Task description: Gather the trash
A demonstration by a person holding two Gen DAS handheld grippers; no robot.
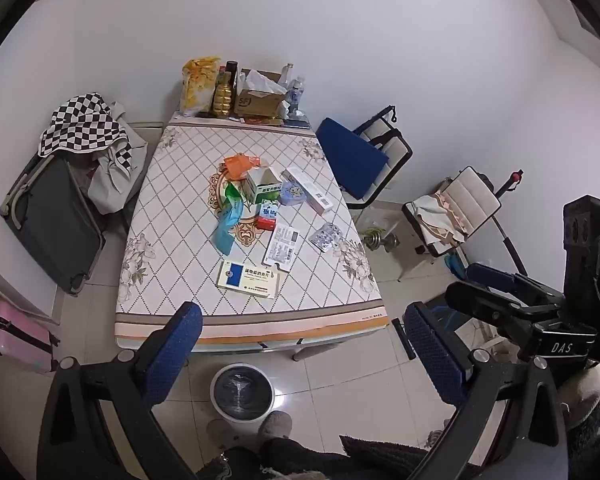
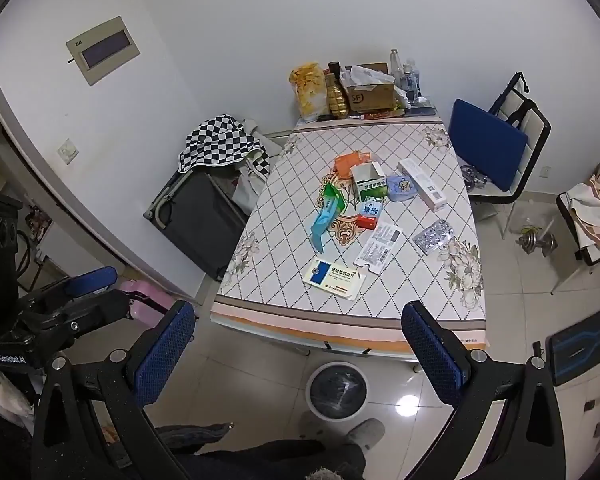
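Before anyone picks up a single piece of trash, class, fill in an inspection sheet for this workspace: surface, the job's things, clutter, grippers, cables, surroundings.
Surface: table under a diamond-patterned cloth, flat, well lit.
Job's things: flat medicine box nearest the front edge; leaflet; blister packs; open green box; orange wrapper; blue bag; long white box. Lined bin on the floor before the table.
Clutter: cardboard box, snack bag and bottles along the far edge.
Grippers: left gripper and right gripper open, empty, short of the table.
Cables: nothing seen.
Surroundings: chairs right, dark suitcase left, dumbbell on the floor.
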